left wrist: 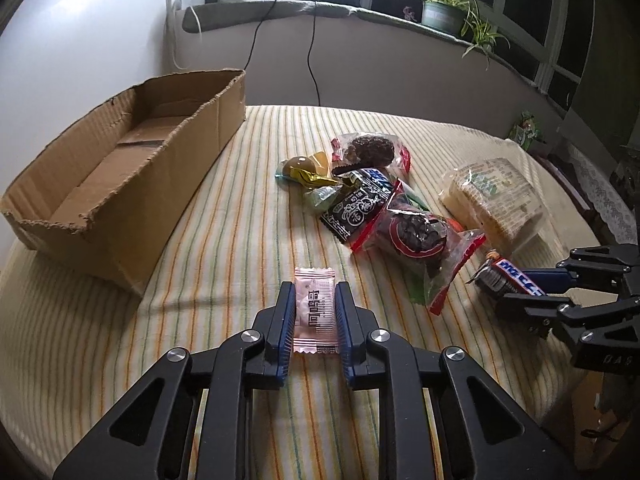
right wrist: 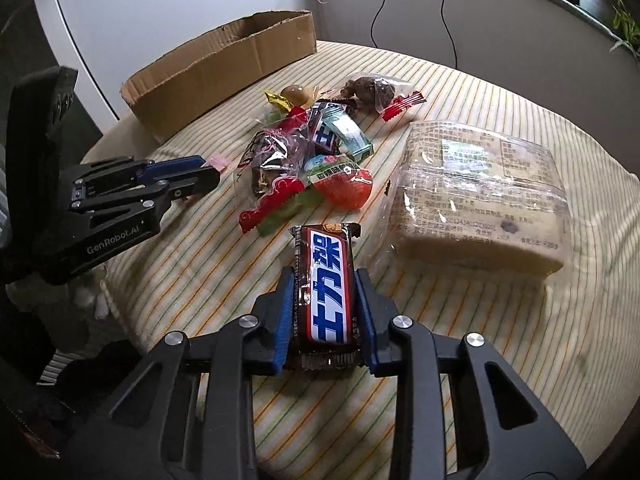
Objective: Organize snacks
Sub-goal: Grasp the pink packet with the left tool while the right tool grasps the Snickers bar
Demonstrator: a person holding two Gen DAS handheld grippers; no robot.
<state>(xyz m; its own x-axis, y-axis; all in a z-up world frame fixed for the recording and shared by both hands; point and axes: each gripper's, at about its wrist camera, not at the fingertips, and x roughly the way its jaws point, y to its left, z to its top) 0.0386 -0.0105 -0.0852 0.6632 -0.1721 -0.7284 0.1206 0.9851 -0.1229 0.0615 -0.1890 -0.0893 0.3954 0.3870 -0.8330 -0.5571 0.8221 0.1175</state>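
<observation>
My left gripper (left wrist: 314,292) is shut on a small pink sachet (left wrist: 314,312), held just above the striped cloth. My right gripper (right wrist: 325,276) is shut on a brown Snickers bar (right wrist: 326,284) with blue lettering; the bar also shows in the left wrist view (left wrist: 508,278). An open cardboard box (left wrist: 120,184) stands at the left, empty inside; it also shows in the right wrist view (right wrist: 224,68). A pile of wrapped snacks (left wrist: 372,200) lies in the middle of the table.
A large clear-wrapped cake block (right wrist: 476,204) lies right of the pile. A red egg-shaped sweet (right wrist: 344,188) sits at the pile's near edge. A windowsill with a potted plant (left wrist: 444,8) and hanging cables (left wrist: 310,52) runs behind the table.
</observation>
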